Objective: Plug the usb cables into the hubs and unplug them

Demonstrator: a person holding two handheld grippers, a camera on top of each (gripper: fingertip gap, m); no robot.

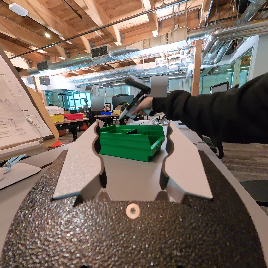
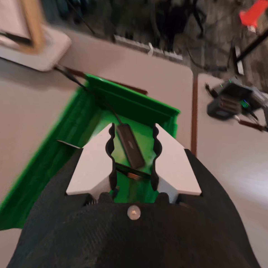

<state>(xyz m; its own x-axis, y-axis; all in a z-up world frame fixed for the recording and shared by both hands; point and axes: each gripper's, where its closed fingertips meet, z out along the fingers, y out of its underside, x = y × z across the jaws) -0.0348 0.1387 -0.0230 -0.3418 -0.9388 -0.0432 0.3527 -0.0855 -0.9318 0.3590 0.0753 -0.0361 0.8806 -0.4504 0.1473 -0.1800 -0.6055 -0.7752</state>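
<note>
Hub, black and slim, lies slantwise on the floor of the green bin, in the compartment beyond a dark divider, with its thin cable running up and out over the bin's far left corner. I see no loose USB cable in either view, so where the plugs lie I cannot say.

Going left to right: a document stand sits at the left edge of the desk. My left hand-held gripper is released, its jaws spread wide with nothing between them, low over the desk and pointed at the bin's near wall. Further right, my right hand-held gripper hangs tilted down over the bin, jaws apart and empty, with the hub lying in the gap between them but below, not touched.

Risks, as I judge them: the right wrist view is blurred, so the gripper seems to be moving fast, and a hurried descent could knock the hub askew or catch a fingertip on the divider. The hub lies diagonal to my jaws, so closing now would likely pinch a corner and twist it. Its cable is draped over the rim; lifting the hub sharply could drag on that cable or tip the light bin.
</note>
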